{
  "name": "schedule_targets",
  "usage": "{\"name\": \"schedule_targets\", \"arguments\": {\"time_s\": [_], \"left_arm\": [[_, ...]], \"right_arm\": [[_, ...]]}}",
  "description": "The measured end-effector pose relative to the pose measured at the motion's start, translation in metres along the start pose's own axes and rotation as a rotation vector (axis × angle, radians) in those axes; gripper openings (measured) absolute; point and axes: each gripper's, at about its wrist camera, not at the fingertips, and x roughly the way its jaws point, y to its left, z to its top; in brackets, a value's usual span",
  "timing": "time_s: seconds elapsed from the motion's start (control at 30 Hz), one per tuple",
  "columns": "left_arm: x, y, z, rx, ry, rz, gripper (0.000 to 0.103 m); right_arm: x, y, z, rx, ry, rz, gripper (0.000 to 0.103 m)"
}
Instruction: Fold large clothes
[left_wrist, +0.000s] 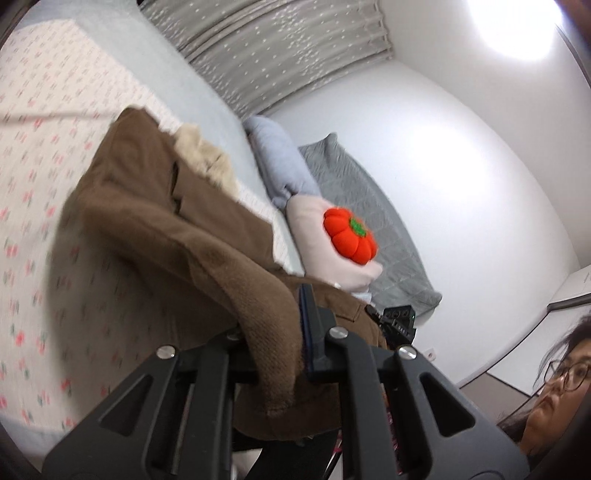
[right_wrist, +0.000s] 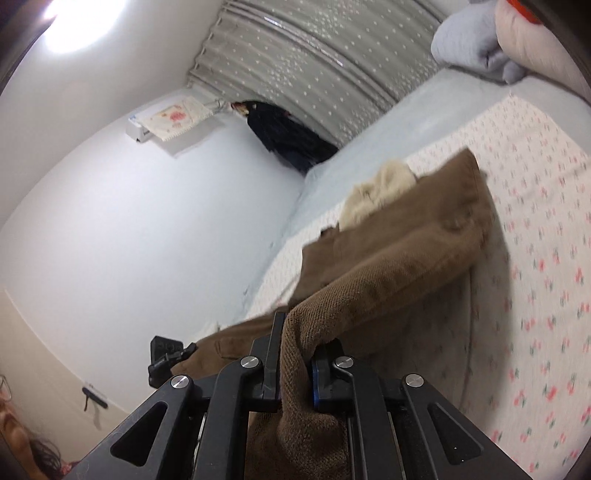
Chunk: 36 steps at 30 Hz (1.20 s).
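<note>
Gripping the brown coat (left_wrist: 155, 206), both left gripper (left_wrist: 275, 332) and right gripper (right_wrist: 295, 354) clamp unlabelled fabric.

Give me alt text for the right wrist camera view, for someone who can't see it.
The right gripper is shut on a fold of a brown coat with a cream fleece collar, lifting it above a bed with a floral sheet. White walls and a grey dotted curtain stand behind.

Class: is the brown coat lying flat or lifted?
Partly lifted: brown coat rises from the bed, pinched by both claws.
</note>
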Motion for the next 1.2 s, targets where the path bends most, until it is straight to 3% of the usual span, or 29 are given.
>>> {"name": "schedule_targets", "arguments": {"time_s": [0.4,0.57,0.7,0.83,0.97,1.0,1.07,1.17,1.2], "left_arm": [[0.057,0.006,0.140,0.006,-0.181,0.064,0.015],[0.098,0.044,0.197,-0.013,-0.225,0.140,0.015],[0.133,0.097,0.237,-0.074,-0.245,0.227,0.015],[0.163,0.168,0.255,-0.187,-0.261,0.322,0.015],[0.196,0.244,0.248,-0.352,-0.193,0.446,0.018],[0.197,0.256,0.245,-0.376,-0.215,0.447,0.019],[0.195,0.263,0.243,-0.405,-0.244,0.408,0.020],[0.195,0.258,0.248,-0.397,-0.208,0.423,0.023],[0.195,0.254,0.250,-0.379,-0.195,0.436,0.030]], "right_arm": [[0.038,-0.027,0.127,0.066,-0.127,-0.037,0.010],[0.075,-0.079,0.175,0.155,-0.155,-0.092,0.010],[0.108,-0.132,0.205,0.254,-0.158,-0.139,0.010],[0.150,-0.190,0.223,0.338,-0.123,-0.213,0.013],[0.185,-0.245,0.222,0.469,-0.069,-0.234,0.018],[0.188,-0.252,0.223,0.476,-0.067,-0.254,0.021],[0.189,-0.256,0.227,0.443,-0.066,-0.290,0.025],[0.186,-0.253,0.236,0.379,-0.036,-0.302,0.027],[0.184,-0.248,0.239,0.348,-0.029,-0.320,0.030]]}}
